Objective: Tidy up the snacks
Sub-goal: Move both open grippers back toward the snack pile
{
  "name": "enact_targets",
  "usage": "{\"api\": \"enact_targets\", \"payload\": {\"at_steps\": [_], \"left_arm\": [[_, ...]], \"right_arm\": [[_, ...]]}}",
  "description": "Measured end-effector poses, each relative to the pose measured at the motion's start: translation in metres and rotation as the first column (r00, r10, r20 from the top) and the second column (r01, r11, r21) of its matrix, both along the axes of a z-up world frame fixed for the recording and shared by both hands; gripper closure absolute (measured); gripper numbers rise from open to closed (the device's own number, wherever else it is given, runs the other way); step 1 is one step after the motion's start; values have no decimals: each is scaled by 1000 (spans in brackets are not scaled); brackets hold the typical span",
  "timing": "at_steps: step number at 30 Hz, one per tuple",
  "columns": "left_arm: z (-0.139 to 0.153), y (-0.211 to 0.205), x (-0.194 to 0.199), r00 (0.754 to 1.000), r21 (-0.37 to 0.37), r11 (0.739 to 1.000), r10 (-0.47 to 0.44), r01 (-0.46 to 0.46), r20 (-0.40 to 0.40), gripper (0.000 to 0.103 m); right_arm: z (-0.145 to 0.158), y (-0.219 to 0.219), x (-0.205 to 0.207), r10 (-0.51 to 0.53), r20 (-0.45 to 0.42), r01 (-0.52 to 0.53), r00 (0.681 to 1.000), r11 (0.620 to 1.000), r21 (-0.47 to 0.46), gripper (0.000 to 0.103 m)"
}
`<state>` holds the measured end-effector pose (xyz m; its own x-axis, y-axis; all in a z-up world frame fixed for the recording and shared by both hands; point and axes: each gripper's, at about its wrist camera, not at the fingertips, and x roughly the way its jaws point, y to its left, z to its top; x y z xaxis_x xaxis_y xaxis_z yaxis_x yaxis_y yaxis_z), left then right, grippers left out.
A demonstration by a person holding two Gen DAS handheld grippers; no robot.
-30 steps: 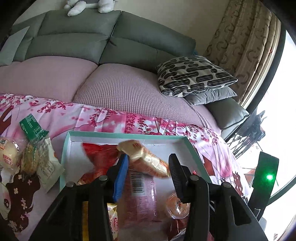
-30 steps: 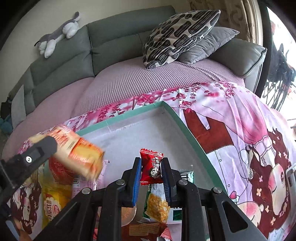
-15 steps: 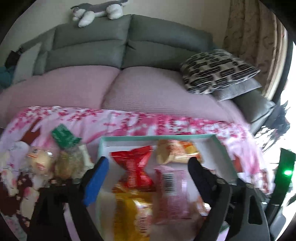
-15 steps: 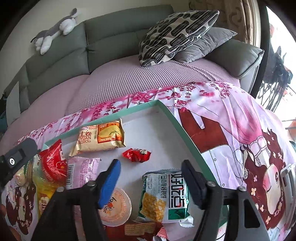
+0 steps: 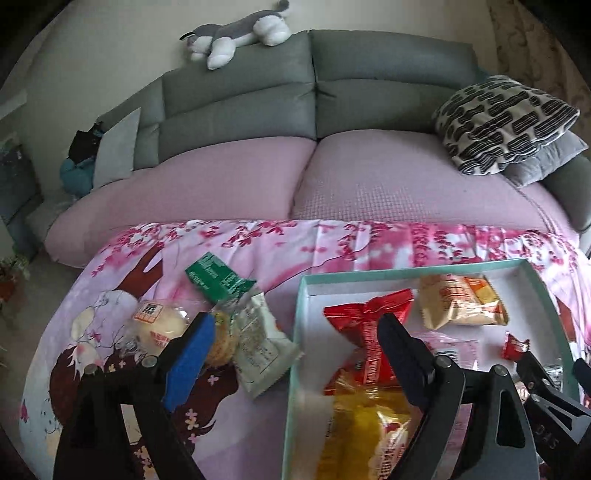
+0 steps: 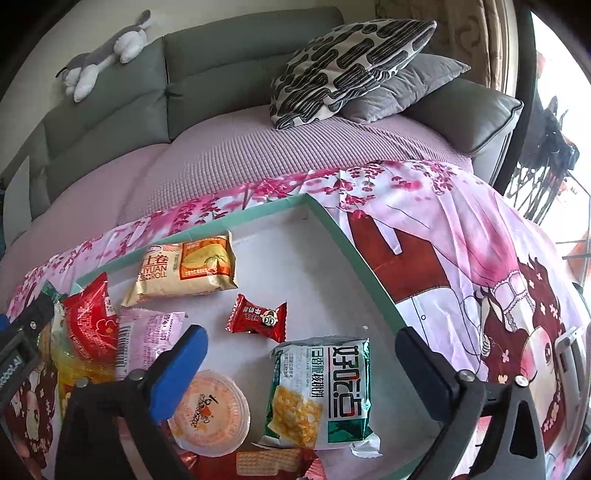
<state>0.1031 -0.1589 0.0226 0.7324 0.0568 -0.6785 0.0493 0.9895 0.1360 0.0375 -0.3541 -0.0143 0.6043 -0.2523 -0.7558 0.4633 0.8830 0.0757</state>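
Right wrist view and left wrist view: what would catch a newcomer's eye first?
The shallow white tray with a teal rim on the pink cartoon-print cloth, strewn with packets: a small red candy wrapper mid-tray, a beige egg-roll packet behind it. Left of the tray, a few snacks lie loose, among them a green-topped white sachet. A grey-and-white plush husky sprawls atop the grey sofa.

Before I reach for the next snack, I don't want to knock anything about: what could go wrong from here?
1. The packets left on the cloth overlap; the left gripper might pinch two together.
2. Its right finger hangs over the tray's red packet and could snag it.
3. The right gripper, jaws opening and empty, hovers over the small red candy and green packet; dipping could scatter them.
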Motion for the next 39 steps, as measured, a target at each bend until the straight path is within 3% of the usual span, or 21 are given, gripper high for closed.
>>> {"api": "enact_targets", "payload": {"at_steps": [6,11,15,27,33,39], "left_arm": [[-2,-4,0,999,100,994,50,-51,14,13],[2,2,-2,999,29,998,48,-48,0,13],[2,9,0,997,32,996,80,-80,-6,13],[6,54,7,992,-72,993,92,-98,-82,13],[8,83,11,988,-91,986,132,-139,-87,13],[9,115,12,979,-97,977,183,-192,-89,13]], "right_arm": [[0,3,1,12,0,-12,1000,1000,-15,0],[1,5,2,9,-8,-9,1000,999,-31,0],[4,10,3,6,-18,-7,1000,999,-49,0],[18,29,6,-5,-14,4,1000,997,-72,0],[26,42,11,15,22,-14,1000,999,-31,0],[36,68,17,67,35,-65,997,996,-63,0]]}}
